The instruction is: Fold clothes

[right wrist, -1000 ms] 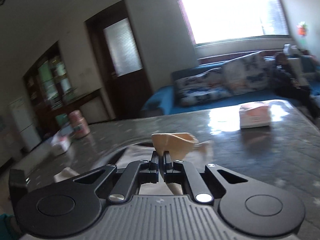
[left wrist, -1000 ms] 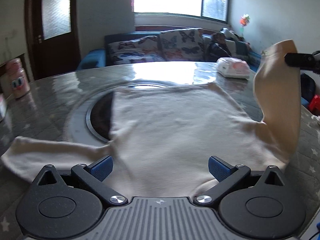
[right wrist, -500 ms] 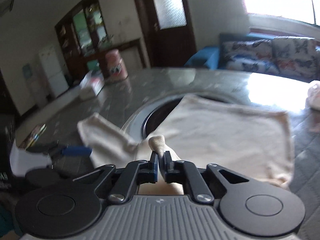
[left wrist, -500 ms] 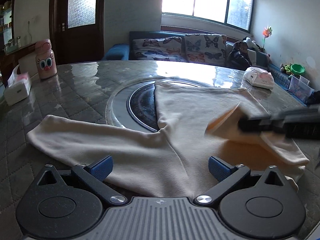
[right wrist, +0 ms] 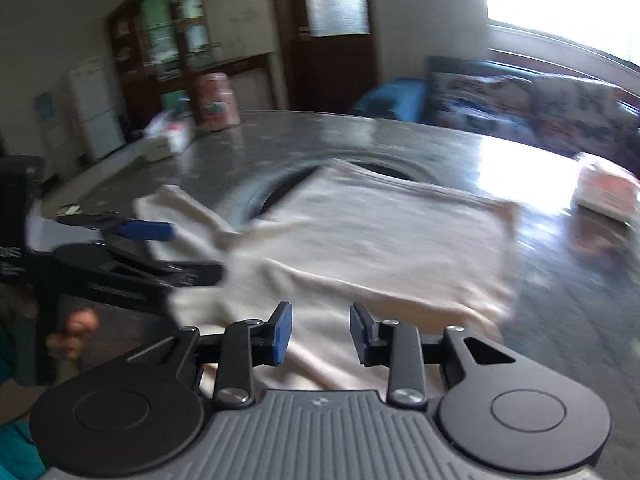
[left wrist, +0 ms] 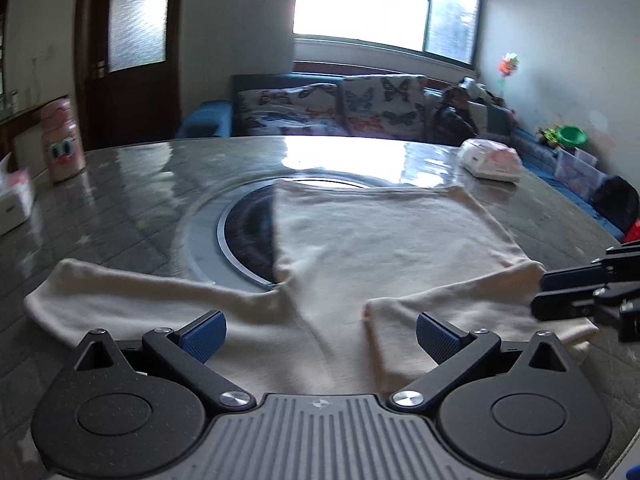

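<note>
A cream long-sleeved top [left wrist: 380,240] lies flat on the grey table, partly over a round dark inset. Its left sleeve [left wrist: 120,300] stretches out to the left. Its right sleeve [left wrist: 460,308] is folded inward across the lower body. My left gripper [left wrist: 318,330] is open and empty, just above the near hem. My right gripper [right wrist: 320,332] is open and empty, above the folded sleeve; it also shows at the right edge of the left wrist view [left wrist: 580,292]. The top [right wrist: 380,240] fills the middle of the right wrist view.
A pink jar [left wrist: 62,140] and a white tissue box [left wrist: 12,200] stand at the table's far left. A white and pink packet [left wrist: 490,158] lies at the far right. A sofa [left wrist: 340,108] stands behind the table.
My right gripper carried the right sleeve down and inward over the body, then opened and let it go. The sleeve now lies folded. My left gripper stayed open.
</note>
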